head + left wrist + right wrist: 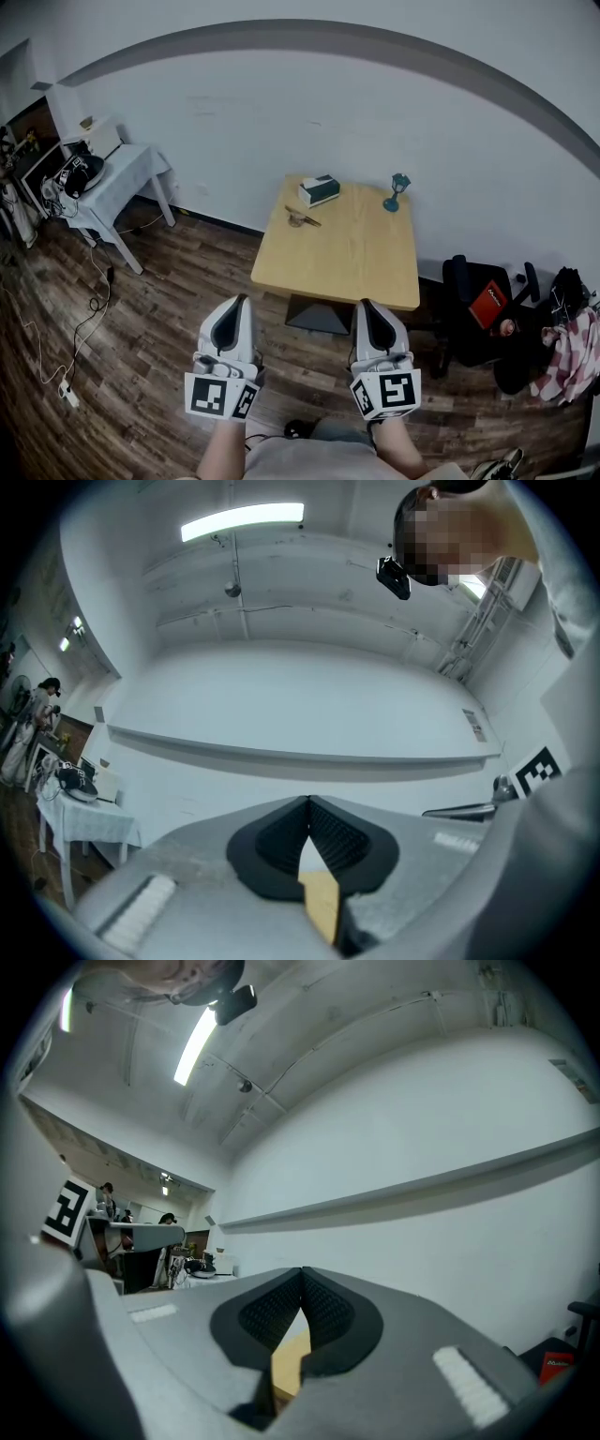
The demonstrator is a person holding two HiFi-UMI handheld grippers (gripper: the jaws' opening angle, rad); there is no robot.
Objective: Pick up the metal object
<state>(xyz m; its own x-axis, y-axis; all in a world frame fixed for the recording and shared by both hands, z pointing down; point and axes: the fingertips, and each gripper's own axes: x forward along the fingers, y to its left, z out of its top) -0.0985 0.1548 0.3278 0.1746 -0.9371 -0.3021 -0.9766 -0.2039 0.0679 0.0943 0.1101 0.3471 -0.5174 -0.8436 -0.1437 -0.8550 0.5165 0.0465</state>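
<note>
Well, I have both claws held low in front of me over the wooden floor (169, 309), short of the worktop (366, 272) and well apart from everything on it. Looking along my left claw (307, 803), I see its two dark ribbed pads pressed together at the tips with nothing caught between them. Only a yellowish sliver shows through the small gap lower down. My right claw (302, 1274) reads the same way, with its pads meeting at the tips and nothing held. Both claws point up toward the white wall (281, 112).

From the head view, the metal object (302, 218) lies on the far left part of the worktop, near the back edge. It is small and brownish, with a thin part sticking out to the right; I cannot make out its shape any better. Just behind it sits a tissue box (319, 190), close by, though I cannot tell whether the two touch. Toward the far right corner a small teal ornament (397, 192) stands upright, well apart from the other two.

Left of the worktop is a side table (131, 178) under a white cloth with dark gear on top, and a cable (89, 314) trails across the floor beside it. To the right, a black chair (473, 319) holds a red item (489, 302).
</note>
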